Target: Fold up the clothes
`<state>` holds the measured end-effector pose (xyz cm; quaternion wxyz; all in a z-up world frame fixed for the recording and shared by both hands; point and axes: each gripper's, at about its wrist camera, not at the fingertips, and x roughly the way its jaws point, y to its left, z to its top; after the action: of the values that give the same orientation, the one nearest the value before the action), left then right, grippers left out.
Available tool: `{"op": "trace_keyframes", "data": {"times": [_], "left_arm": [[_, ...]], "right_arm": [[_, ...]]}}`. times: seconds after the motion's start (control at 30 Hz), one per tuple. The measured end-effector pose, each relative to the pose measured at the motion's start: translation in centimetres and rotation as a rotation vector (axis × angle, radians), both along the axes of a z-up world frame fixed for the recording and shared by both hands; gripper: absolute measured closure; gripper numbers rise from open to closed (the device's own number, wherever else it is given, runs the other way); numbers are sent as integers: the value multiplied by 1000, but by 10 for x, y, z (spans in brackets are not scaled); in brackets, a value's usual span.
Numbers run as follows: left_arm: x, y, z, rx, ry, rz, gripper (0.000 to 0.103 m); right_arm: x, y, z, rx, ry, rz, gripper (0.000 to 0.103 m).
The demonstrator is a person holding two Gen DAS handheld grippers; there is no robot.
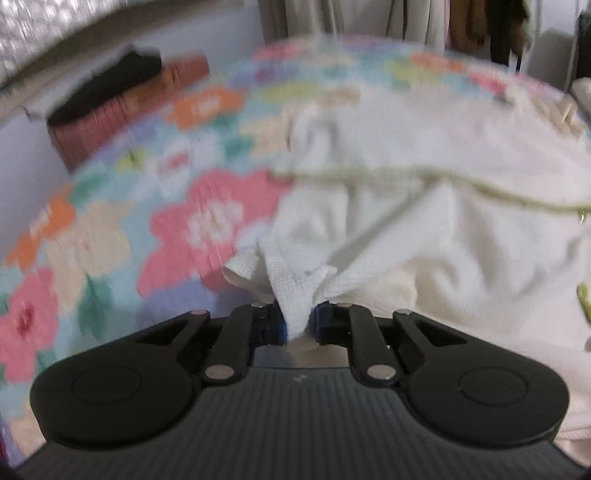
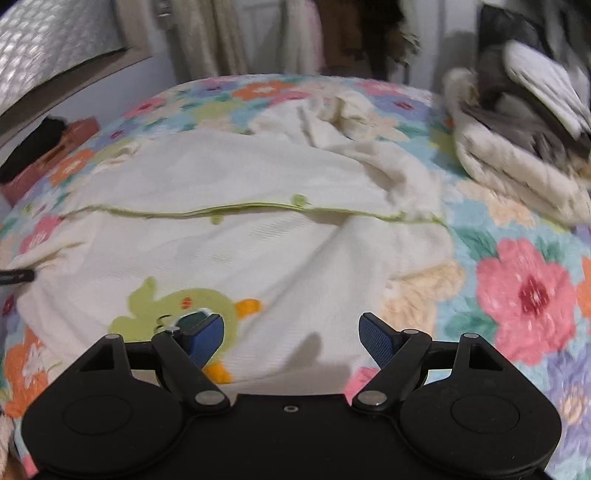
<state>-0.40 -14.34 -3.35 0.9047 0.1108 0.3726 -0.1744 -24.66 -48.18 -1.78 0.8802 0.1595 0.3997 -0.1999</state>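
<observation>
A cream baby garment (image 2: 236, 240) with green trim, green buttons and a green duck patch (image 2: 184, 310) lies spread on a flowered bedspread (image 2: 524, 295). In the left wrist view the same cream garment (image 1: 424, 229) fills the right half, and my left gripper (image 1: 298, 319) is shut on a bunched corner of its waffle-weave cloth. My right gripper (image 2: 290, 334) hovers open over the garment's near edge, with its left blue pad (image 2: 205, 339) above the duck patch and nothing between the pads. A dark tip of the left gripper shows at the garment's left edge (image 2: 16, 276).
A pile of folded cream and grey clothes (image 2: 517, 147) sits at the bed's far right. A reddish box with a black item on it (image 1: 122, 107) stands beside the bed on the left. Curtains and hanging clothes (image 2: 332, 33) are behind the bed.
</observation>
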Motion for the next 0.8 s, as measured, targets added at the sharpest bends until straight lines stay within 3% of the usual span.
{"op": "trace_keyframes", "data": {"times": [0.1, 0.13, 0.17, 0.3, 0.37, 0.43, 0.57, 0.67, 0.8], "left_arm": [[-8, 29, 37, -310, -88, 1, 91], [-8, 35, 46, -363, -106, 7, 91], [-9, 37, 50, -370, -122, 16, 91], [0, 31, 30, -195, -45, 72, 88], [9, 38, 18, -205, 39, 96, 88], [17, 51, 20, -312, 76, 104, 88], [22, 74, 38, -482, 58, 41, 88], [38, 69, 37, -457, 49, -5, 88], [66, 52, 21, -392, 88, -29, 88]], "right_arm": [[-8, -23, -10, 75, -1, -84, 19], [-9, -26, -14, 81, 6, -103, 19], [-11, -30, -18, 86, 13, -123, 19], [-8, -33, -27, 62, 40, -146, 19], [-4, -25, -25, 14, 34, -123, 19], [2, -14, -19, -58, 15, -84, 19], [14, 29, -9, -156, -45, 74, 19], [21, 60, -8, -73, -68, 231, 19], [34, 101, -12, -122, -54, 397, 19]]}}
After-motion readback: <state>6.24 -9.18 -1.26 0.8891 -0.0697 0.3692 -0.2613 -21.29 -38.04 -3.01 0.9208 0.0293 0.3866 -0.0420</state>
